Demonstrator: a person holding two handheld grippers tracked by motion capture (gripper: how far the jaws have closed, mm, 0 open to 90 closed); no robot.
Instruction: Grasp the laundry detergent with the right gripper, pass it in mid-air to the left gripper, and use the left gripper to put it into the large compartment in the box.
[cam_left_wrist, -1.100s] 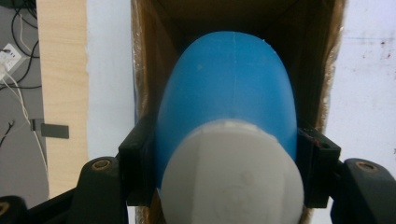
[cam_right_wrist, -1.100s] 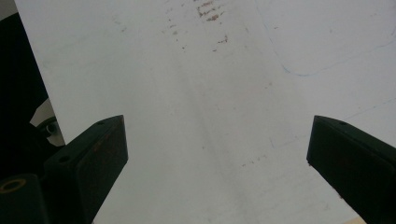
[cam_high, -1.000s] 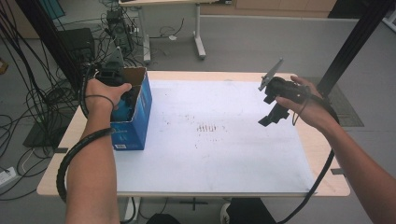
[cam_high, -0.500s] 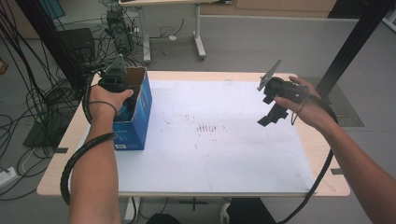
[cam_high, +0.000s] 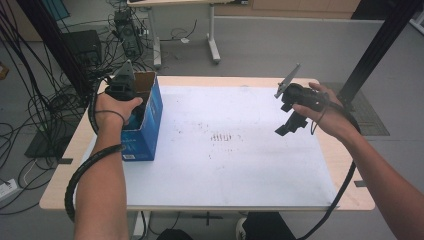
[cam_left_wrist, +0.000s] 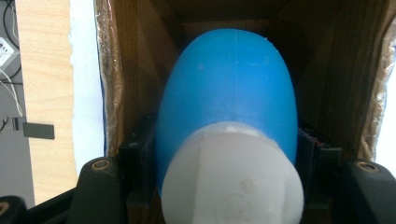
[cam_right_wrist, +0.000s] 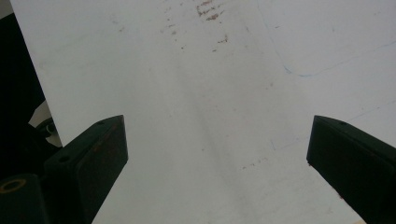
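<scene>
A blue bottle (cam_left_wrist: 229, 84) with a white cap (cam_left_wrist: 233, 177) sits between the black jaws of my left gripper (cam_left_wrist: 226, 140), which is shut on it. The bottle hangs inside an open cardboard box (cam_left_wrist: 135, 70), cap end towards the camera. In the high view this box (cam_high: 145, 130) is blue outside and stands at the table's left edge, with the left gripper (cam_high: 125, 87) reaching down into its open top. My right gripper (cam_high: 289, 125) is held above the right side of the white sheet (cam_high: 240, 165). Its jaws (cam_right_wrist: 217, 154) stand wide open with nothing between them.
The white sheet covers most of the wooden table (cam_high: 347, 170) and carries a few dark smudges (cam_high: 225, 136) near its middle. A black post (cam_high: 380, 45) rises at the far right. Cables and a black case (cam_high: 85, 45) lie on the floor at the left.
The left hand has shifted slightly at the box's opening, still gripping the bottle. The right hand and its open gripper have stayed where they were.
</scene>
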